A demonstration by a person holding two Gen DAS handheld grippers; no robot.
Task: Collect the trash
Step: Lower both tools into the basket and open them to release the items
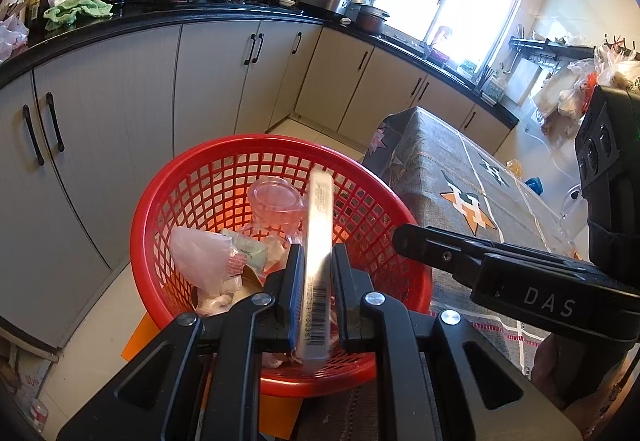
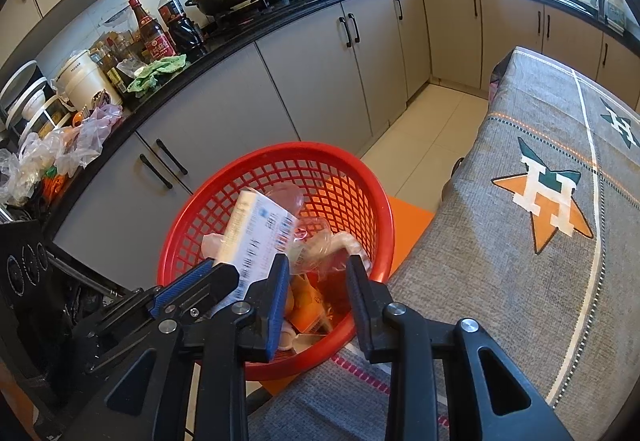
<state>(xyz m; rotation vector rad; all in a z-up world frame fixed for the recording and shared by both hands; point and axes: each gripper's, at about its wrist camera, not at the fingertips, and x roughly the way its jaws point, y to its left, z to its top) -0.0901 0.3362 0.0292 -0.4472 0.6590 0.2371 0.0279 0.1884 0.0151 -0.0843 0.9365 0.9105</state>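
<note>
Left wrist view: the left gripper (image 1: 316, 273) is pinching a flat white box (image 1: 318, 261) edge-on, barcode toward the camera, directly above the red basket (image 1: 168, 201). Ahead of the fingers in the basket lie a clear plastic cup (image 1: 276, 199) and a pink bag (image 1: 200, 257). The right gripper (image 1: 404, 237) reaches in from the right.

Right wrist view: the right gripper (image 2: 318, 277) is spread, with nothing between its fingers, over the basket's near rim beside the cloth-covered tabletop (image 2: 520, 281). To its left, the left gripper (image 2: 224, 269) holds the box (image 2: 260, 237).

Basket (image 2: 276, 165) mouth open from above, half full of trash (image 2: 316, 253). Box (image 1: 318, 265) in left gripper (image 1: 316, 261) blocks middle; table (image 2: 520, 281) edge crowds right side, cabinets (image 2: 312, 81) behind.
</note>
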